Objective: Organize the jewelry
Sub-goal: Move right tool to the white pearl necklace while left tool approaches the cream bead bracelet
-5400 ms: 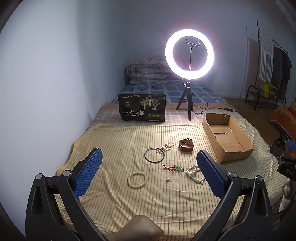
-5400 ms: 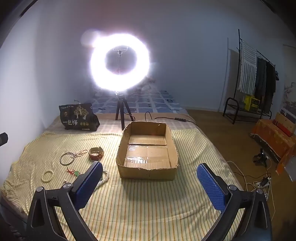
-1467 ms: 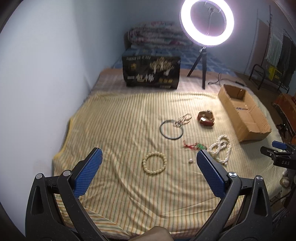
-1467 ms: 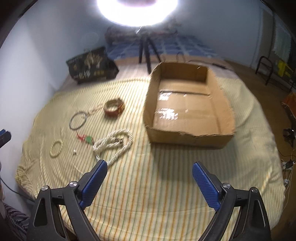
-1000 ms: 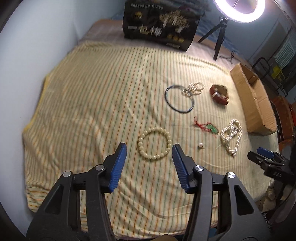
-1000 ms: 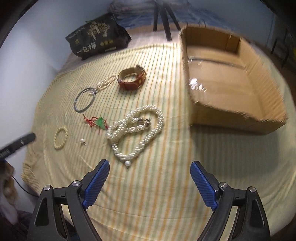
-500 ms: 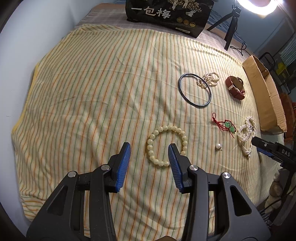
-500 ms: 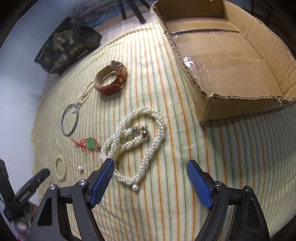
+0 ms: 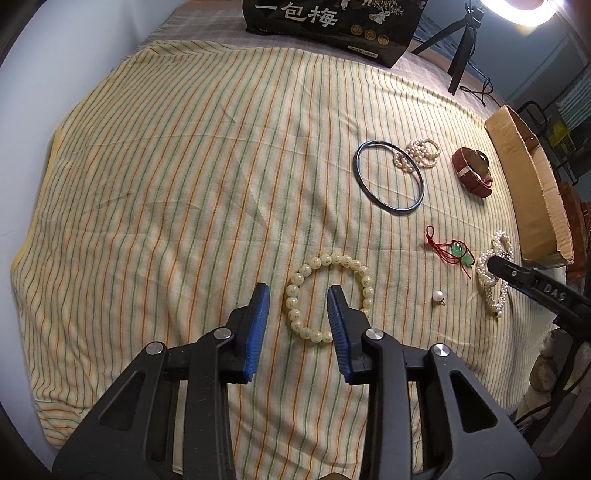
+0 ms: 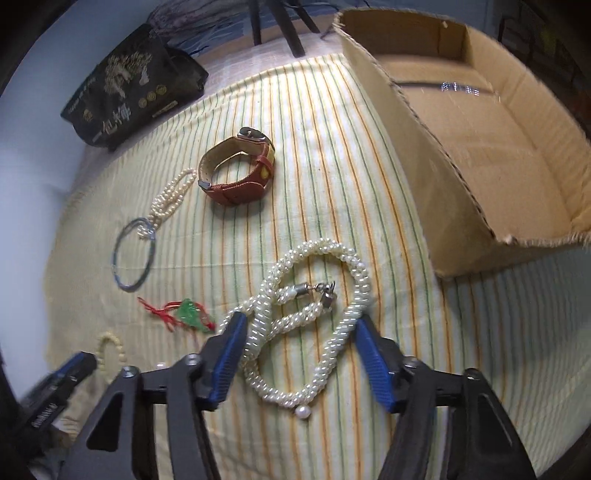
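Jewelry lies on a striped yellow sheet. My left gripper (image 9: 297,299) is open and low over the near left arc of a cream bead bracelet (image 9: 347,260); its jaws straddle that arc without touching. My right gripper (image 10: 299,332) is open with its jaws on either side of a coiled white pearl necklace (image 10: 354,273). Further off lie a dark bangle (image 9: 388,181), a small pearl bracelet (image 9: 419,153), a brown leather watch (image 10: 236,173), a red cord with green pendant (image 10: 184,310) and a loose pearl (image 9: 438,295).
An open cardboard box (image 10: 480,122) stands at the right of the jewelry, its near wall close to the pearl necklace. A black printed bag (image 9: 332,18) and a ring-light tripod (image 9: 460,48) stand at the far edge. The right gripper's tip (image 9: 517,277) shows in the left view.
Both grippers have dropped closer to the sheet. The left one has narrowed and moved onto the bead bracelet. The right one has narrowed and come down around the pearl necklace.
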The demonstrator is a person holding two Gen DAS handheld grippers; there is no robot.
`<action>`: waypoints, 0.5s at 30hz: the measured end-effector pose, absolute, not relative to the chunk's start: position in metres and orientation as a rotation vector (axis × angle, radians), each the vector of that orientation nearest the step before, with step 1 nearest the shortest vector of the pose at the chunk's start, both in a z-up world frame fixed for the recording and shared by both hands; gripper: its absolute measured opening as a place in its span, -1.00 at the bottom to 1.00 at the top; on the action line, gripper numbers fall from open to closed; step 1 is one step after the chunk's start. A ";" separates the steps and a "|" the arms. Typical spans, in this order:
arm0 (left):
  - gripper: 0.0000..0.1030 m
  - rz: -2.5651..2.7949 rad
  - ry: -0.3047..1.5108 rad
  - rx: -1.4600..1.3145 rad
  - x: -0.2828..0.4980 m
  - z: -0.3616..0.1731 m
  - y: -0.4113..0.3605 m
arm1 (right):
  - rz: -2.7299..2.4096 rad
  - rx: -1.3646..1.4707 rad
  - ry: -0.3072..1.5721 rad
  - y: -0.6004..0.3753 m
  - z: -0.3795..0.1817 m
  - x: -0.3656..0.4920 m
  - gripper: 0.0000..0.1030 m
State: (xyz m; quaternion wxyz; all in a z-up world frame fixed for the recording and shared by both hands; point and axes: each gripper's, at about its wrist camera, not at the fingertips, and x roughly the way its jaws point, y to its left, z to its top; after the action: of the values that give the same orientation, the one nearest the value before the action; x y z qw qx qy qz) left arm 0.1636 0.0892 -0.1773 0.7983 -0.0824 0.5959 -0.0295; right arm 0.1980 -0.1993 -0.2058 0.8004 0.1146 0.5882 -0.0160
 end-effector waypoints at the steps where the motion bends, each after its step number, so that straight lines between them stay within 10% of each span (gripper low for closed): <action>1: -0.37 -0.066 1.280 -0.176 0.164 -0.178 0.089 | -0.034 0.211 1.253 -0.195 -0.207 0.199 0.11; 15: -0.37 -0.063 1.310 -0.123 0.184 -0.200 0.080 | 0.056 0.003 1.203 -0.199 -0.207 0.186 -0.42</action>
State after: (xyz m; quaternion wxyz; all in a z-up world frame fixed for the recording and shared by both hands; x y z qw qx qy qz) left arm 0.1837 0.0796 -0.2002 0.7909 -0.0570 0.6085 -0.0294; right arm 0.1864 -0.1988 -0.2072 0.8242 0.0015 0.5657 0.0264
